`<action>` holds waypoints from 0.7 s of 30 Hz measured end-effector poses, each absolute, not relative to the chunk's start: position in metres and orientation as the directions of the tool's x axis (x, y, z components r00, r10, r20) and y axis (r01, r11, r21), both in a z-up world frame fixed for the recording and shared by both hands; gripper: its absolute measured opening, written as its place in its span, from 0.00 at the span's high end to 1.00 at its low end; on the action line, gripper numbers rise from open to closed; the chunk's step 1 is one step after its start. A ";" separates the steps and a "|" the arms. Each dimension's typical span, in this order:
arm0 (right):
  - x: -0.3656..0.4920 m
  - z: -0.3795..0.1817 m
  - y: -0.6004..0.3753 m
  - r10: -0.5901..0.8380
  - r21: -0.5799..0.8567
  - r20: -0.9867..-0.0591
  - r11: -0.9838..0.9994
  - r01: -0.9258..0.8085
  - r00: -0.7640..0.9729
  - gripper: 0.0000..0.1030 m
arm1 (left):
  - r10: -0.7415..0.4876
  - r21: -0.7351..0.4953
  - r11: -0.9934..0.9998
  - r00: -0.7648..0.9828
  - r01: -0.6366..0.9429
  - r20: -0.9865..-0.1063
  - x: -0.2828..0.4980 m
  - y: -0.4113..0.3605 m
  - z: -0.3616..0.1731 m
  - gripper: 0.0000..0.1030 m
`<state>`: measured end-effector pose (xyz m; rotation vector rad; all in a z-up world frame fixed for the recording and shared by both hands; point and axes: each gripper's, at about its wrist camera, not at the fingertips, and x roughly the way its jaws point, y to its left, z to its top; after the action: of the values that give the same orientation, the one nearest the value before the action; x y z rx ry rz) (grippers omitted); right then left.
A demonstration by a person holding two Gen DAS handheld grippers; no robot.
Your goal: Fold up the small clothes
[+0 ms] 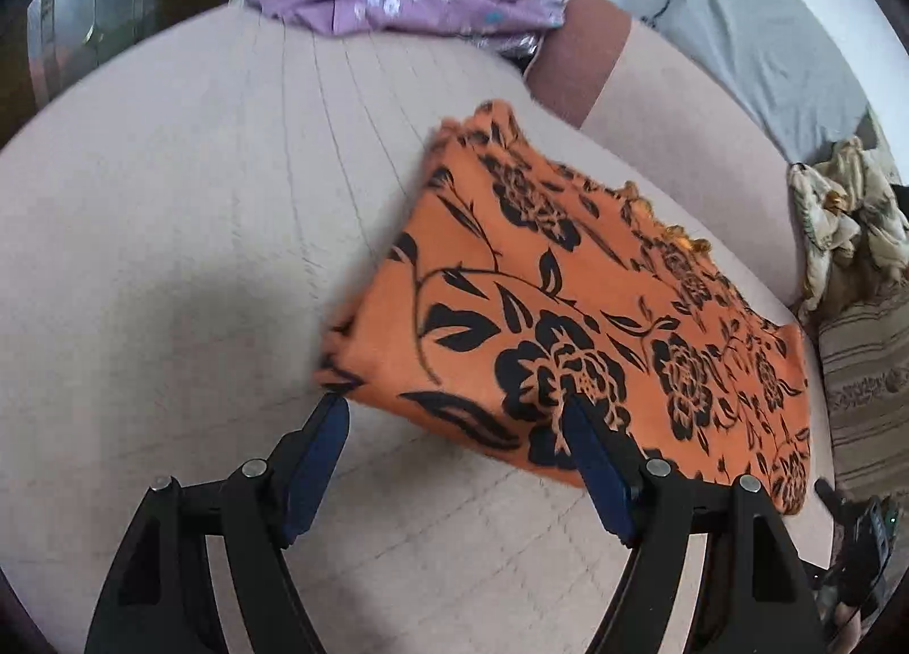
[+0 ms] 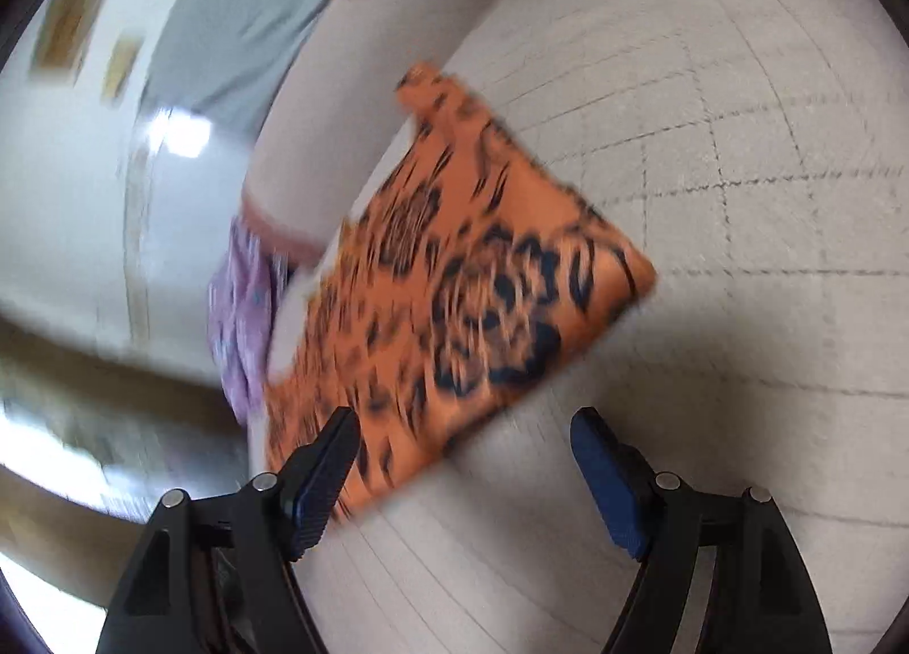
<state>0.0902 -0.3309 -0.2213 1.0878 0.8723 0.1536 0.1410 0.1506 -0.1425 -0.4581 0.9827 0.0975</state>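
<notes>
Both grippers (image 1: 454, 409) (image 2: 463, 424) hover, jaws spread, over folded orange cloth (image 1: 568, 313).

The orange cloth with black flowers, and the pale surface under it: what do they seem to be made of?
The orange cloth looks like a thin, soft woven or knitted fabric with a matt finish and a printed black floral pattern; it lies folded flat, with a small frilled edge. The pale surface looks like a padded, quilted textile, perhaps a bedcover: stitched lines cross it in rows. The exact fibres cannot be told.
</notes>
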 end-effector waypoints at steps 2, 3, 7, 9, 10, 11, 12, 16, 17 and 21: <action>0.103 -0.225 -0.331 0.493 0.826 -0.549 0.445 0.346 0.675 0.23 | -0.126 -0.351 0.876 0.545 -0.331 -0.829 0.148 0.153 -0.150 0.21; 0.108 -0.224 -0.329 0.464 0.815 -0.566 0.443 0.374 0.682 0.23 | -0.117 -0.357 0.867 0.555 -0.347 -0.823 0.152 0.153 -0.150 0.21; 0.123 -0.227 -0.329 0.387 0.811 -0.573 0.399 0.429 0.722 0.46 | -0.133 -0.373 0.836 0.511 -0.402 -0.849 0.175 0.163 -0.152 0.90; 0.134 -0.235 -0.331 0.397 0.805 -0.585 0.385 0.451 0.707 0.86 | -0.150 -0.392 0.820 0.505 -0.417 -0.850 0.181 0.167 -0.144 0.91; 0.139 -0.240 -0.332 0.408 0.802 -0.594 0.373 0.467 0.694 0.87 | -0.138 -0.383 0.832 0.519 -0.402 -0.844 0.180 0.166 -0.135 0.91; 0.142 -0.238 -0.334 0.415 0.803 -0.593 0.373 0.465 0.690 0.88 | -0.126 -0.376 0.846 0.543 -0.378 -0.830 0.177 0.164 -0.123 0.91; 0.143 -0.231 -0.334 0.419 0.808 -0.584 0.380 0.450 0.695 0.89 | -0.120 -0.375 0.861 0.581 -0.343 -0.805 0.172 0.162 -0.104 0.91; 0.135 -0.158 -0.338 0.419 0.836 -0.499 0.462 0.295 0.758 0.91 | -0.115 -0.392 0.878 0.674 -0.275 -0.730 0.148 0.154 -0.053 0.91; 0.132 -0.141 -0.337 0.418 0.835 -0.485 0.482 0.265 0.768 0.91 | -0.109 -0.396 0.879 0.697 -0.265 -0.709 0.135 0.152 -0.040 0.91; 0.100 -0.091 -0.344 0.428 0.838 -0.426 0.519 0.169 0.797 0.91 | -0.118 -0.434 0.863 0.734 -0.257 -0.669 0.066 0.162 -0.025 0.91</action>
<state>0.0996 -0.3444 -0.0907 1.0327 0.6579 0.1692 0.0663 0.1621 -0.0251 -0.5357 0.7521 0.0806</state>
